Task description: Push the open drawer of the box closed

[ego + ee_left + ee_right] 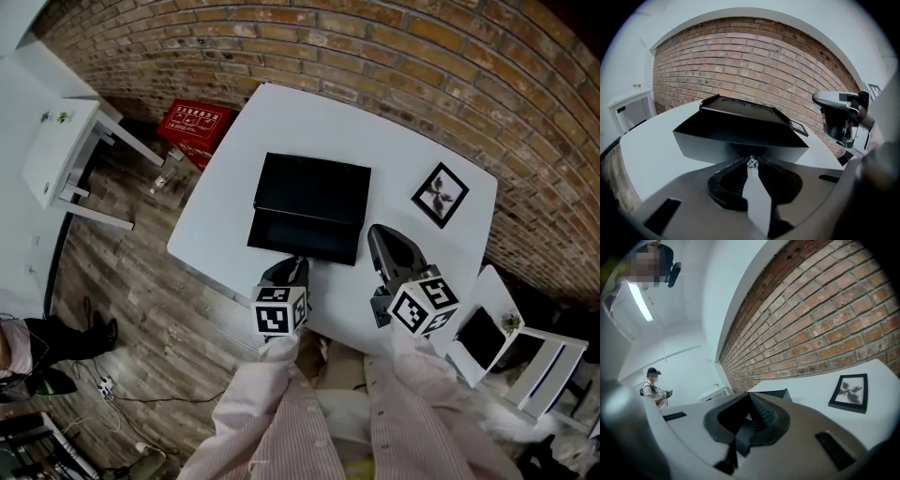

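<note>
A black box (314, 180) sits on the white table (281, 112) with its drawer (305, 236) pulled out toward me. In the left gripper view the drawer's grey front (717, 143) fills the middle. My left gripper (751, 165) (296, 263) is shut on the small shiny knob (751, 162) at the centre of that front. My right gripper (379, 232) (749, 396) hovers to the right of the drawer, shut with nothing in it, and it also shows in the left gripper view (838, 117). The box's corner (777, 393) peeks past its jaws.
A black-framed picture (441, 194) (850, 391) lies at the table's right. A brick wall runs behind. A red crate (197, 125) and a white stand (61, 150) are on the floor at left, a white chair (530, 361) at right. A person (655, 387) stands far off.
</note>
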A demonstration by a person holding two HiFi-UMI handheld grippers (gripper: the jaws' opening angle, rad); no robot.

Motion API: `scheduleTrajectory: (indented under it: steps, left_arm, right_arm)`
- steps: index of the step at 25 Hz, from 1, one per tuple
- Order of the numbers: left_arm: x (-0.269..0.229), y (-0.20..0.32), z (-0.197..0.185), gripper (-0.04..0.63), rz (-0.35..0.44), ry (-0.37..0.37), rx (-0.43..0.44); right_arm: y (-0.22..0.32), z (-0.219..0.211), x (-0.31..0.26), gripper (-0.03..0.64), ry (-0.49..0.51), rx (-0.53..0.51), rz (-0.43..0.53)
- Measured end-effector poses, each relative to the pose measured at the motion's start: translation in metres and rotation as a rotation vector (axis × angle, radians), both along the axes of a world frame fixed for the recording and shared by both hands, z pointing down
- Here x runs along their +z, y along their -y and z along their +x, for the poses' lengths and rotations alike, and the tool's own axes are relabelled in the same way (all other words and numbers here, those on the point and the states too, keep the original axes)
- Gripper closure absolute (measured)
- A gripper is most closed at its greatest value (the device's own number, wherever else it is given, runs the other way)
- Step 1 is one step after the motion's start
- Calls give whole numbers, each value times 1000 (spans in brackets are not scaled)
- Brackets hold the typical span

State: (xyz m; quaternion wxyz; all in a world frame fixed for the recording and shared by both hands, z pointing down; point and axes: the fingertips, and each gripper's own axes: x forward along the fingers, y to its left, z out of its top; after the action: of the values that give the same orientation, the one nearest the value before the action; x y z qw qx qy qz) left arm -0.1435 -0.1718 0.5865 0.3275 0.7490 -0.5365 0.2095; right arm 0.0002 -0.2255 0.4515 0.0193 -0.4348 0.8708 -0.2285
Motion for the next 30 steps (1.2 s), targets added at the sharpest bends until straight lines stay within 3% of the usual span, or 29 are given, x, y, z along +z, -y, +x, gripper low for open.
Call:
scheduleTrajectory:
  steps: [30]
  left_arm:
    - [2,54,7,531,-12,0,21]
  right_arm:
    - [20,12,8,614,-32,20,2]
